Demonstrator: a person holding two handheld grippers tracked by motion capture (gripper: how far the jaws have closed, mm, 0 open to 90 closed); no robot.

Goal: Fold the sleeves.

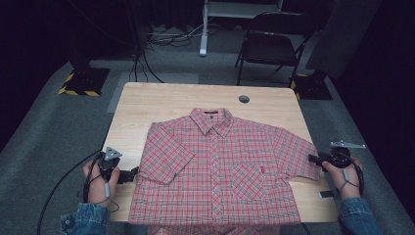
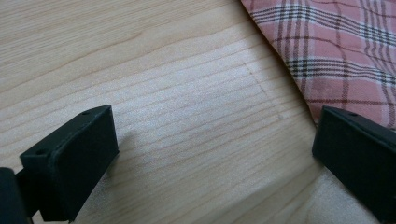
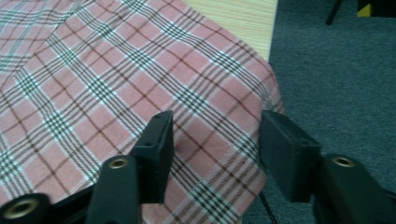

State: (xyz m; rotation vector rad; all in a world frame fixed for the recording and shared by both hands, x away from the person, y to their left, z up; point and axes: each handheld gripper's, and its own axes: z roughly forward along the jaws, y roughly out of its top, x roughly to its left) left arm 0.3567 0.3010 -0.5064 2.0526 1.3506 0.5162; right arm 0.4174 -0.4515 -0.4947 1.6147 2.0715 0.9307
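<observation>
- A red plaid shirt lies flat and face up on the wooden table, collar toward the far edge, both short sleeves spread out, its hem reaching the near edge.
- The left hand comes in from the lower left in a denim sleeve, with the forearm angled up and inward; it rests at the table's left edge.
- The left gripper points level toward the shirt's left side, just beside the lower edge of the left sleeve.
- In the left gripper view, its jaws stand wide apart over bare wood, with nothing between them; the shirt's edge lies near the right-hand jaw.
- The right hand enters from the lower right, with the wrist beyond the table's right edge and the gripper turned inward.
- The right gripper reaches the cuff of the right sleeve where it hangs over the table's corner.
- In the right gripper view, one jaw lies on the plaid cloth and the other is past the sleeve's edge over grey carpet; the jaws are partly apart, astride the cuff, not pressing it.
</observation>
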